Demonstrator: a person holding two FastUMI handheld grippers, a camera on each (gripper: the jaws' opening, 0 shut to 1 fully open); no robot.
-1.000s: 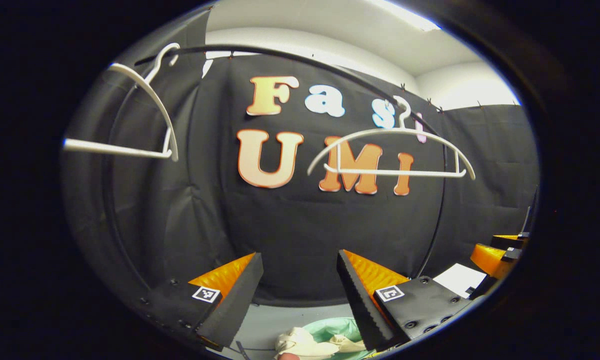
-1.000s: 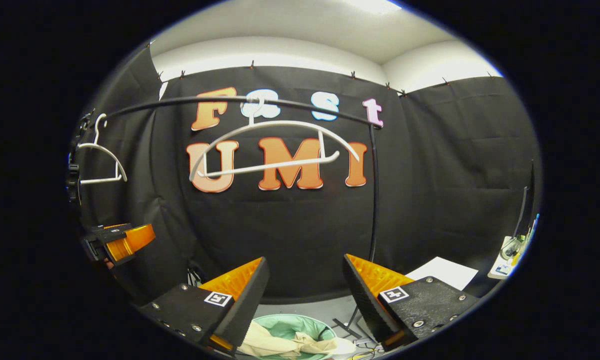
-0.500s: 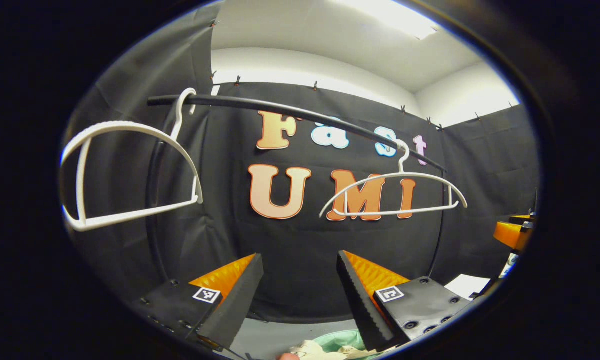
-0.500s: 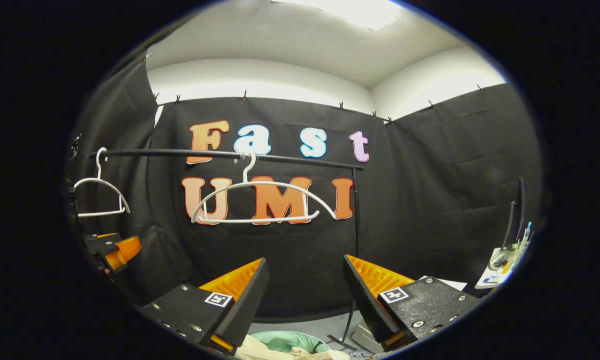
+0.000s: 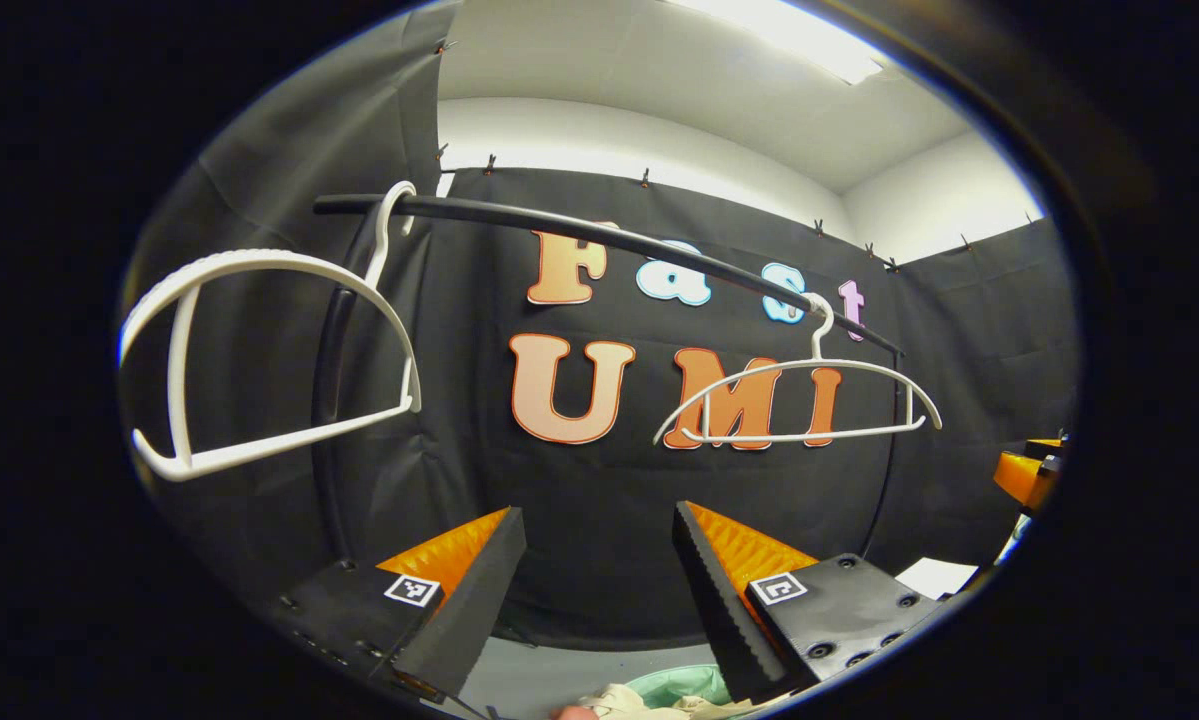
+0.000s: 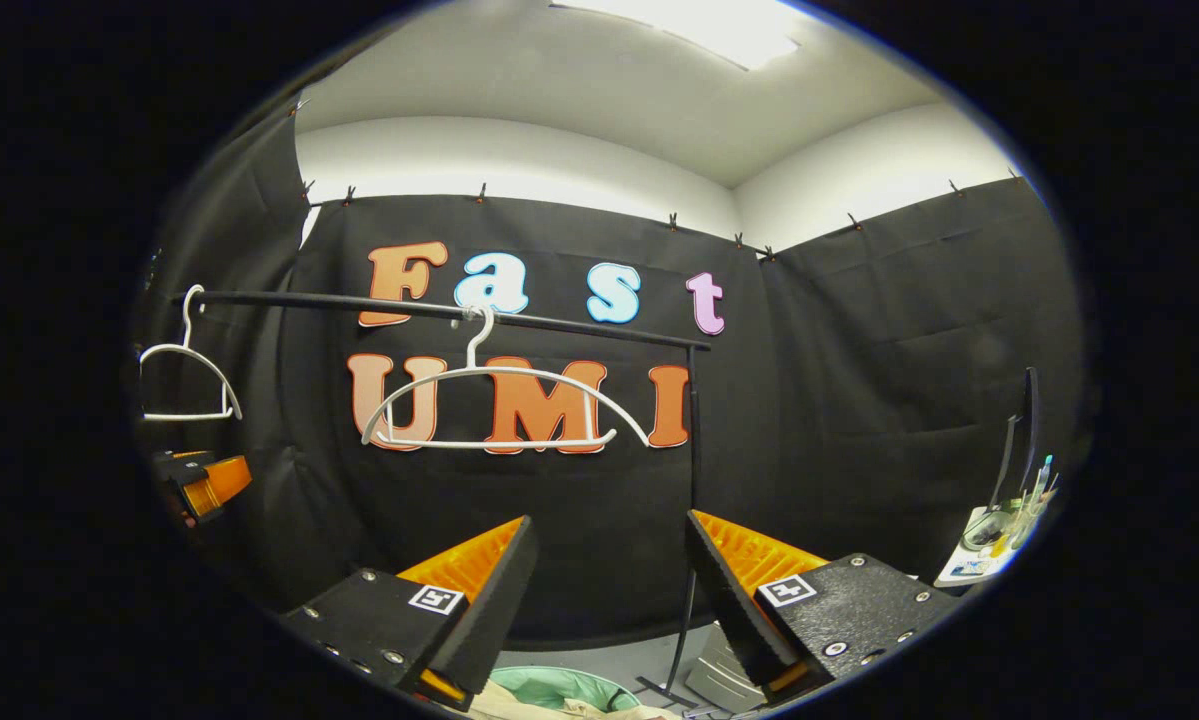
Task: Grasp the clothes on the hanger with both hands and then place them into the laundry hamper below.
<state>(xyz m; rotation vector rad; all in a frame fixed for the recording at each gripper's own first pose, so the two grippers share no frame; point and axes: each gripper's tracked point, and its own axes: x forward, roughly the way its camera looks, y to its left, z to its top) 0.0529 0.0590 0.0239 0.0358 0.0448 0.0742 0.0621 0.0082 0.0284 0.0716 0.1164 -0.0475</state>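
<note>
Two bare white hangers hang from a black rail (image 5: 599,232): one hanger (image 5: 259,370) close on the left, another hanger (image 5: 799,400) farther right. In the right gripper view the same rail (image 6: 439,308) carries a hanger (image 6: 499,405) at centre and a second hanger (image 6: 184,380) at far left. Cream clothes (image 5: 649,706) lie in the pale green hamper (image 5: 684,683), low between my left gripper's fingers. The hamper (image 6: 549,690) also peeks below my right gripper. My left gripper (image 5: 599,590) is open and holds nothing. My right gripper (image 6: 609,590) is open too. The other gripper (image 6: 204,485) shows at far left.
A rail upright (image 6: 689,500) stands just behind my right gripper's right finger, with its foot on the grey floor. A small table with bottles and clutter (image 6: 999,530) sits at the far right. A white sheet (image 5: 934,578) lies low on the right in the left gripper view.
Both views have tilted upward and pulled back: the rail and hangers sit lower in frame, more ceiling shows, and less of the hamper and clothes is visible. Both grippers stay open.
</note>
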